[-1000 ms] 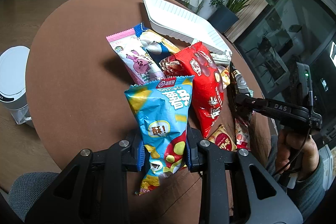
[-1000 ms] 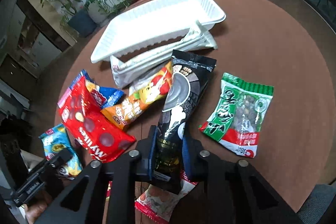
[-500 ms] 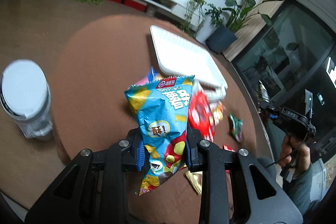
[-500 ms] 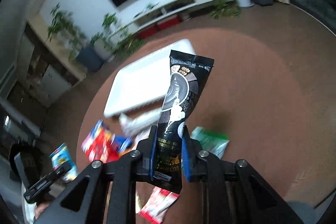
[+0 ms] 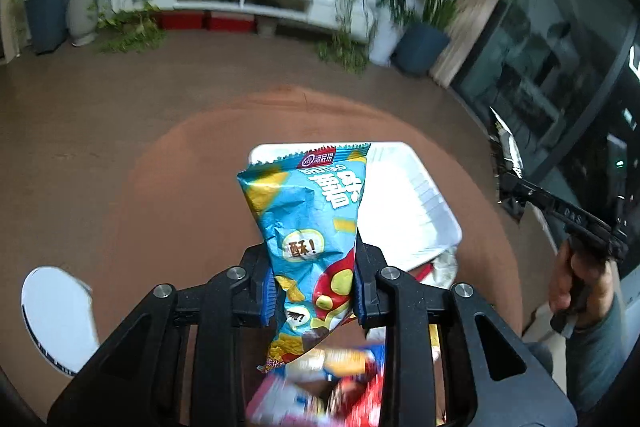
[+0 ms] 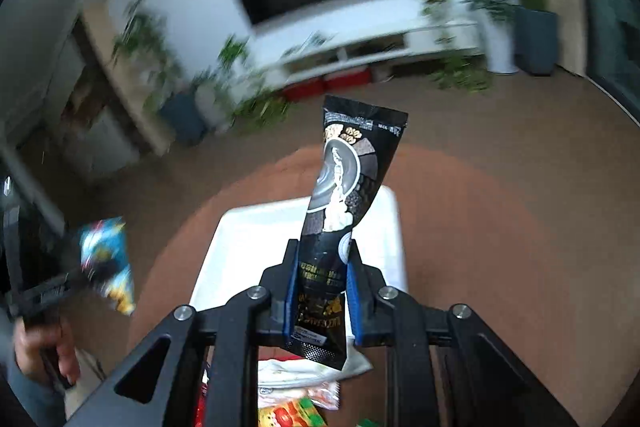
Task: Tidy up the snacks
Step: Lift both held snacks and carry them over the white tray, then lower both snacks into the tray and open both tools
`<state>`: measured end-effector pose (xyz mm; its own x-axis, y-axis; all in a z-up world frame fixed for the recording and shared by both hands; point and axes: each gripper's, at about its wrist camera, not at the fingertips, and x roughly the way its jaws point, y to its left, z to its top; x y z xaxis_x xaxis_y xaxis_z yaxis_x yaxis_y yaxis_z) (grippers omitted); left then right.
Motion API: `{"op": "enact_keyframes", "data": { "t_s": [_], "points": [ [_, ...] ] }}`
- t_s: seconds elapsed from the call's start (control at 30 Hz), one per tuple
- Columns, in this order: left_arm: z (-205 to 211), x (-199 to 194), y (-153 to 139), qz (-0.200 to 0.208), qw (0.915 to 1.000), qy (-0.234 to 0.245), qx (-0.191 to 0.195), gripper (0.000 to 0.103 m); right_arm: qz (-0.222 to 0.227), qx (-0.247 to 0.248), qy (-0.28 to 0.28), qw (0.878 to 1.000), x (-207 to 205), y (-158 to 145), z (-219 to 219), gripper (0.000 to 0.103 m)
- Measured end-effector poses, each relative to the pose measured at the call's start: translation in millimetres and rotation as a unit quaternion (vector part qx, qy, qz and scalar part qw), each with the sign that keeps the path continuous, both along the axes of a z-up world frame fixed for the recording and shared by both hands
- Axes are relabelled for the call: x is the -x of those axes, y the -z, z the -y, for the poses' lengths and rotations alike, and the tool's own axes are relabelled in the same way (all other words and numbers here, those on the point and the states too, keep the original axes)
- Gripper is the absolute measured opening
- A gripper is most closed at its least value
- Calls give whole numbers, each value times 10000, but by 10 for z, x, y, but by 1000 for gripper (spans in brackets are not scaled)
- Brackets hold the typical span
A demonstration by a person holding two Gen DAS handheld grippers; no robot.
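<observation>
My left gripper (image 5: 314, 289) is shut on a blue chip bag (image 5: 310, 227) and holds it up above the round brown table (image 5: 180, 187). My right gripper (image 6: 322, 301) is shut on a black snack pouch (image 6: 344, 195), also lifted. The white tray (image 5: 408, 203) lies on the table beyond the left gripper, partly hidden by the blue bag. It also shows in the right wrist view (image 6: 248, 243) behind the black pouch. The remaining snack packets (image 5: 332, 391) lie blurred below the left gripper. Several packets (image 6: 296, 399) show under the right gripper.
A white round-lidded bin (image 5: 56, 315) stands left of the table. The right gripper and hand (image 5: 576, 239) show at the right in the left wrist view. The left gripper with its blue bag (image 6: 108, 259) shows at the left in the right wrist view. Potted plants and a TV unit line the far wall.
Both grippers have risen and tilted up with their packets. The snack pile has dropped toward the bottom of both views and the tray now lies right ahead.
</observation>
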<state>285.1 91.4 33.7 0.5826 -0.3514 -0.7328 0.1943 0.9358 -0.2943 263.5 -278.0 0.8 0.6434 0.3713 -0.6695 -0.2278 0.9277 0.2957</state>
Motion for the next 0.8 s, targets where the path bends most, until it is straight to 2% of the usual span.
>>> {"op": "enact_keyframes", "data": {
  "t_s": [0.17,0.47,0.6,0.8],
  "points": [
    [408,-480,351,-448,9982,232,-318,26,-422,468,-379,9973,-349,372,-361,22],
    [743,-949,976,-986,9916,122,-825,26,-1120,1008,-318,9881,-634,955,-353,23],
    [812,-1017,1100,-1024,9903,99,-931,26,-1298,1114,-363,9846,-613,1118,-347,23],
    [990,-1019,1145,-994,9891,131,-1080,28,-1301,1144,-372,9842,-515,1112,-384,24]
  ]
}}
